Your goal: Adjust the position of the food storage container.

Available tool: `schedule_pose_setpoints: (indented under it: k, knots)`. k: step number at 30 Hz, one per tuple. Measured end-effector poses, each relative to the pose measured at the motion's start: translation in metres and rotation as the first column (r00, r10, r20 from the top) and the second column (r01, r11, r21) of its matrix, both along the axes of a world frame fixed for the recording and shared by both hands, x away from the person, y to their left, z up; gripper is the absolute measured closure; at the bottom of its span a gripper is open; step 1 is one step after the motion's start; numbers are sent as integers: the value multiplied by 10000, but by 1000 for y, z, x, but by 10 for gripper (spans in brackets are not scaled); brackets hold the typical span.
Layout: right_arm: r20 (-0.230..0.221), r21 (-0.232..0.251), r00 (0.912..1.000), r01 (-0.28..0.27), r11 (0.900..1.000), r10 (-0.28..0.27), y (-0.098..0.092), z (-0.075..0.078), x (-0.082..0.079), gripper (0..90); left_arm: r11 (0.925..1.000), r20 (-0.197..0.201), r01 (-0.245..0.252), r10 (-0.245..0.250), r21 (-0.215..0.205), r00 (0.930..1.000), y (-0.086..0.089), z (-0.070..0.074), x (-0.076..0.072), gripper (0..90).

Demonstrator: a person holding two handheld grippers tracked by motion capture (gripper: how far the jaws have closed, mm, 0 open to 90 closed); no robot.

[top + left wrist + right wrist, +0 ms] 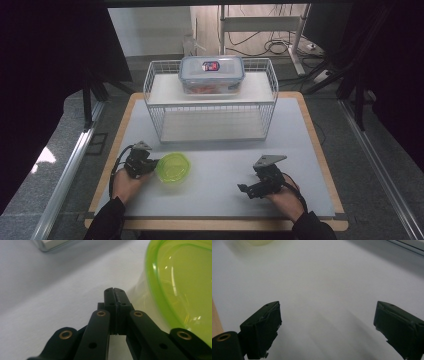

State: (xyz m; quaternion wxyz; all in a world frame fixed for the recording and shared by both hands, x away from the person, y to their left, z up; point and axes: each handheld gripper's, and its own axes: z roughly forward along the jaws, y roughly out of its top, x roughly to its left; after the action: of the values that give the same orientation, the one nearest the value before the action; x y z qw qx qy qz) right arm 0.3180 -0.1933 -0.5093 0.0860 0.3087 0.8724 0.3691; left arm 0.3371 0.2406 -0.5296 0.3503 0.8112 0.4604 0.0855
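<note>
Near the counter's point(300, 150) left edge the left hand-held gripper point(142, 162), jaws pressed together on nothing, sits just beside the green bowl point(173, 168), which a careless nudge could skid away, while the right hand-held gripper point(252, 189) gapes wide, empty.

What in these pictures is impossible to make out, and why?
- Contents of the lidded box on the wire rack, high view: something orange shows through the cloudy wall, too small to name.
- Label on its lid: too small to read.
- Green bowl, left gripper view: cut off by the right edge.
- Bowl in the right gripper view: blurred, cut off at the top edge.
- Right gripper jaws: bases cut off at the bottom edge.
</note>
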Motion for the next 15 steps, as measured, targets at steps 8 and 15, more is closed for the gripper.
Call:
schedule_pose_setpoints:
  k: [8, 15]
  knots:
    - [51, 16, 10000, 35, 10000, -35, -1, 2, -1, 75, 9995, 207, -74, 67, 299, 9998, 11, 9, -36, 899]
    - [105, 1, 9999, 20, 10000, -20, -1, 2, -1, 75, 9997, 256, 243, -245, 99, 9994, 1, 9, -59, 898]
